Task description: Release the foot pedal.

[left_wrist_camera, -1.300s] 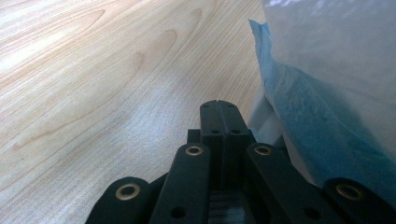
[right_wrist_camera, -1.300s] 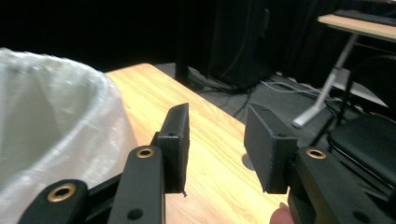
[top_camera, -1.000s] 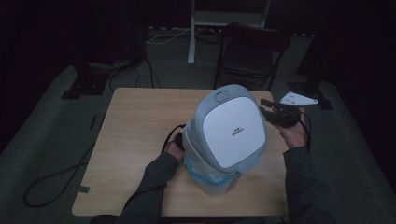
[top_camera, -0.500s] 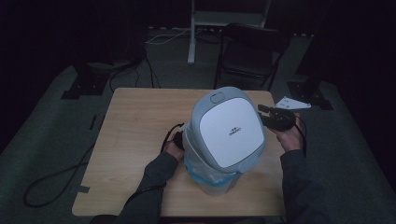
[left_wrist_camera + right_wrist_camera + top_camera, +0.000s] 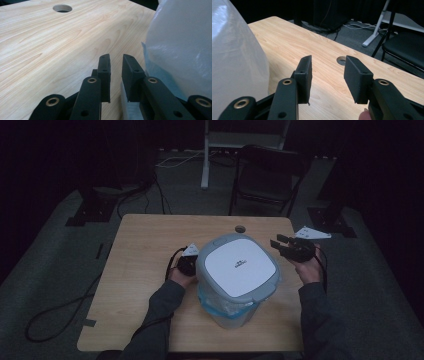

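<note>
Resting low on the wooden counter (image 5: 140, 270), toward its middle: left hand-held gripper (image 5: 115, 65), jaws nearly pressed together with a narrow gap, pinching nothing, just beside the bin's side. Standing near the counter's near edge, right of centre: grey lidded bin (image 5: 237, 267) lined with a pale blue bag (image 5: 180, 45). Hovering toward the right edge, just beside the bin: right hand-held gripper (image 5: 328, 75), jaws spread, gripping nothing, pointing toward the counter's round hole (image 5: 341, 60).
</note>
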Available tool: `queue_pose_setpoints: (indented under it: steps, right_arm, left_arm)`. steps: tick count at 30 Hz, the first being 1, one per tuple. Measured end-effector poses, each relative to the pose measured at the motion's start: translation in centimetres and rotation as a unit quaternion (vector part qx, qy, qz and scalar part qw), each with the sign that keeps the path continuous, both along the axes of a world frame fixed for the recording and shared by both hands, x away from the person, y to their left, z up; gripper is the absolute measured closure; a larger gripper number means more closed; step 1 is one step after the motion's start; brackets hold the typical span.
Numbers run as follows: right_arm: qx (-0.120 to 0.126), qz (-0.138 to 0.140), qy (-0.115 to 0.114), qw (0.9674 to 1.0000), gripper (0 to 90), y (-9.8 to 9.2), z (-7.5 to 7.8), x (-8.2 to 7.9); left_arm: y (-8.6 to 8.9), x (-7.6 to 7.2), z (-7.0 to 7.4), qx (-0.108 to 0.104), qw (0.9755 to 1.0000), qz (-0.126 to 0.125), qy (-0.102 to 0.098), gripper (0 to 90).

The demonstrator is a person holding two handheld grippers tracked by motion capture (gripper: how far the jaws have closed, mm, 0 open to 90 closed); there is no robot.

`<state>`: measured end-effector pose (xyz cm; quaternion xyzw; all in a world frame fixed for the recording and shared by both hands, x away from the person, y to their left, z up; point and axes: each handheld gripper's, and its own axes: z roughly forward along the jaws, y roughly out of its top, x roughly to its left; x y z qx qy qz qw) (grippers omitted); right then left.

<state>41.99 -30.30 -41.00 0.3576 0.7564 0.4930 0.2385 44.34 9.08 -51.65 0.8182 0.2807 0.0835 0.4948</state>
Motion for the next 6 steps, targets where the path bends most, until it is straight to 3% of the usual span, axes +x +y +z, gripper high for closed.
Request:
queue_pose_setpoints:
  steps: [6]
  right_arm:
    - [-0.004, -0.034, 0.013, 0.9993, 48.5, 0.2, -1.4, 0.4]
  left_arm:
    - [0.6, -0.1, -0.2, 0.003, 1.0000, 0.007, 0.005, 74.3]
